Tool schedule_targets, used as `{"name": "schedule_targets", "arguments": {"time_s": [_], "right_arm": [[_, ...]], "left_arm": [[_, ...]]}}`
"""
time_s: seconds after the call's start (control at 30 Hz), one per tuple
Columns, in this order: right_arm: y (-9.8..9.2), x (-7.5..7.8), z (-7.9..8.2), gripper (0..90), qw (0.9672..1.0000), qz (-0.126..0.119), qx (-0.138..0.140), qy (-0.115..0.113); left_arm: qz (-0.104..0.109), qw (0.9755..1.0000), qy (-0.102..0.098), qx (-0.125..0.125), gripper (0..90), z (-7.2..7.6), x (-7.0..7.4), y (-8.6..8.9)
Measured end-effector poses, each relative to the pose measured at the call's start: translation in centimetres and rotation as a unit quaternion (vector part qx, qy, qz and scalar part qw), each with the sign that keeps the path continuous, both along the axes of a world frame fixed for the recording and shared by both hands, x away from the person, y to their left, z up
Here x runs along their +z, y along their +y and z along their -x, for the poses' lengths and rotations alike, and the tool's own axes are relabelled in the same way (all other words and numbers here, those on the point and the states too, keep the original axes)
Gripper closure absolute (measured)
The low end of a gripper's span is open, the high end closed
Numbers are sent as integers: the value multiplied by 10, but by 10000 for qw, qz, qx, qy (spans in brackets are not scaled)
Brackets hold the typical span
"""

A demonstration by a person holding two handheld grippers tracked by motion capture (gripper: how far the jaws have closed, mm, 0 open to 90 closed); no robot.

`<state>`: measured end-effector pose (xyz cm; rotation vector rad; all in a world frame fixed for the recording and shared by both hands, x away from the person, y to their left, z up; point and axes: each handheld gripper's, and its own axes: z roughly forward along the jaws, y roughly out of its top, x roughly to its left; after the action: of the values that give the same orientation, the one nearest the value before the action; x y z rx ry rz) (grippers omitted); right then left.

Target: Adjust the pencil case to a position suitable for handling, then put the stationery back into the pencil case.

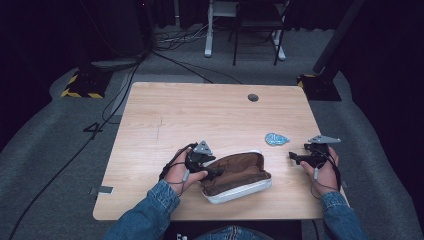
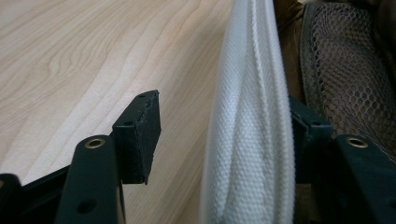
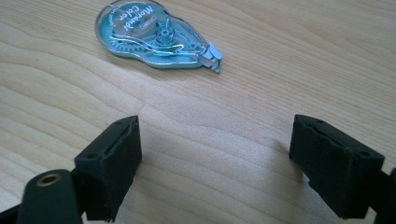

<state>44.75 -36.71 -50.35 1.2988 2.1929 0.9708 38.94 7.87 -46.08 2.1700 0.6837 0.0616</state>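
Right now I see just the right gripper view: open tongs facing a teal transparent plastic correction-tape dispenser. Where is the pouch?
Observer: The white fabric pouch with brown lining lies unzipped at the wooden table's near edge, left of your right tongs.
Operator: And the left tongs?
Observer: The left tongs are open, straddling the pouch's white woven rim, one jaw outside, one inside.
Operator: Anything inside?
Observer: A dark mesh pocket; I can't see any contents.

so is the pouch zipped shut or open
Open: the pouch gapes on the table, brown lining and mesh pocket showing, and the left claw straddles its white rim without clamping it.
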Motion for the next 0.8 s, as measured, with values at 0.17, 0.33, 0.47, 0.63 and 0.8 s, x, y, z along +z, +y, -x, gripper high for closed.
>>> {"name": "schedule_targets", "arguments": {"time_s": [0.17,0.33,0.47,0.63,0.8], "right_arm": [[0,0,0,169,10000,2,24,7],[0,0,0,169,10000,7,40,5],[0,0,0,169,10000,9,45,10],[0,0,0,169,10000,9,40,8],[1,0,0,168,10000,2,-3,18]], "left_arm": [[32,9999,-105,74,361,3,6,6],[-1,9998,-195,80,356,8,10,10],[2,9995,-296,147,344,15,16,18],[13,9990,-359,260,342,21,20,29],[-9,9981,-461,415,341,30,23,44]]}}
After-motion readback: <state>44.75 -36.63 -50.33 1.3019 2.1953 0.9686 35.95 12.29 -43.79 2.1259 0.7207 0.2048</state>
